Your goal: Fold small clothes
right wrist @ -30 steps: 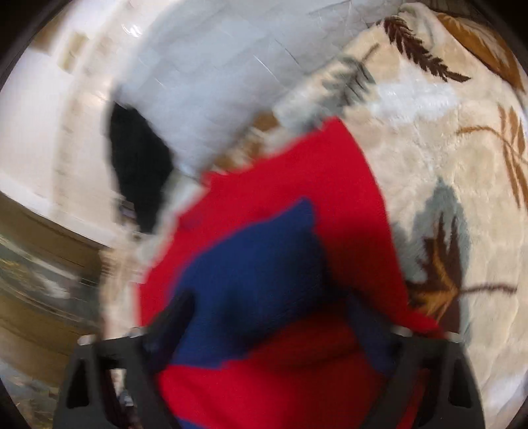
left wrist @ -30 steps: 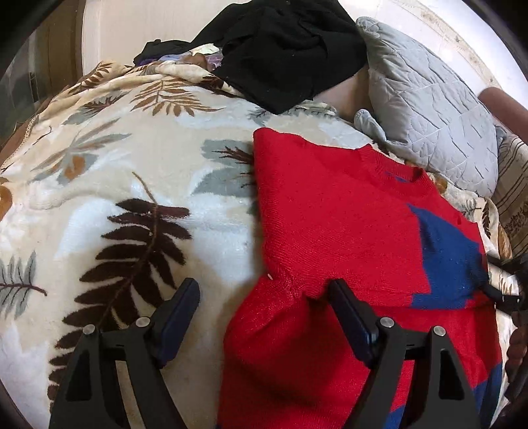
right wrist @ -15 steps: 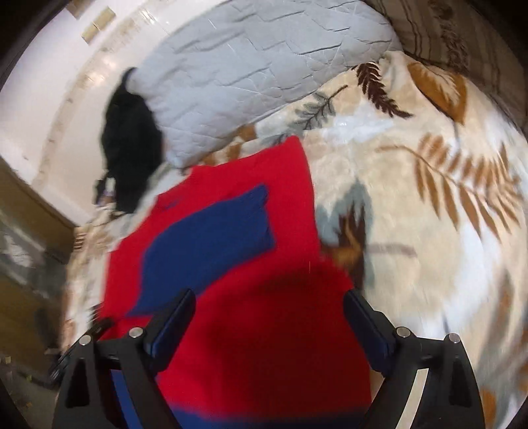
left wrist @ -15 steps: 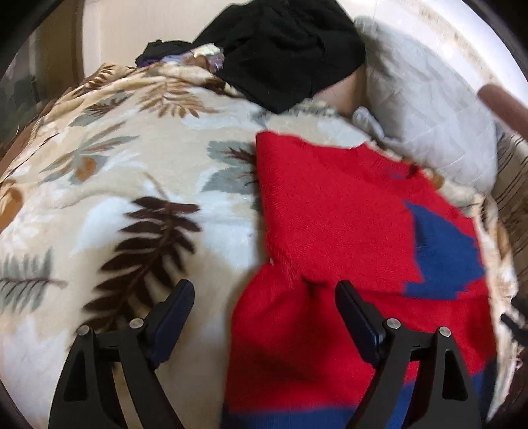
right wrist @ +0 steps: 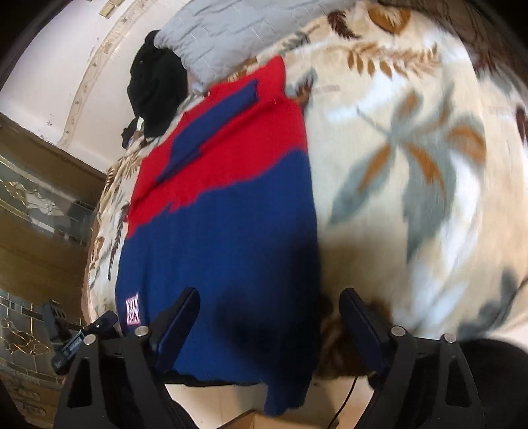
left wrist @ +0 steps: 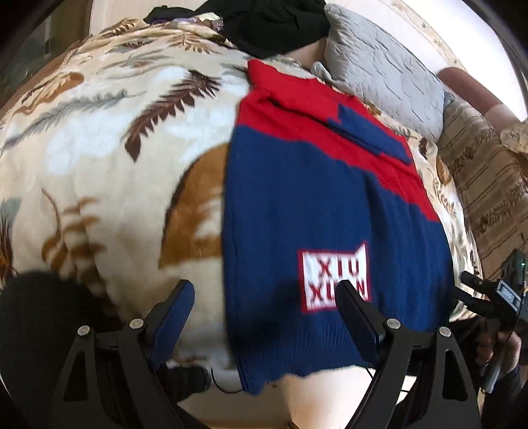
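A red and blue knitted sweater [left wrist: 316, 204] lies flat on the leaf-patterned blanket, sleeves folded in, its blue hem hanging over the near bed edge. A white patch with red letters [left wrist: 333, 277] sits on its blue part. My left gripper [left wrist: 264, 316] is open and empty, above the hem's left corner. My right gripper [right wrist: 269, 323] is open and empty, above the sweater's [right wrist: 224, 237] right hem corner. The right gripper also shows at the right edge of the left wrist view [left wrist: 488, 297].
A leaf-patterned blanket [left wrist: 99, 165] covers the bed. A grey quilted pillow [left wrist: 386, 72] and a pile of black clothes [left wrist: 277, 23] lie at the head. A striped cushion [left wrist: 488, 184] is at the right. A wooden glazed cabinet [right wrist: 39, 198] stands left of the bed.
Both grippers have pulled back from the sweater's upper part toward the near bed edge. The blue lower half and hem have come into view. Both grippers stay open.
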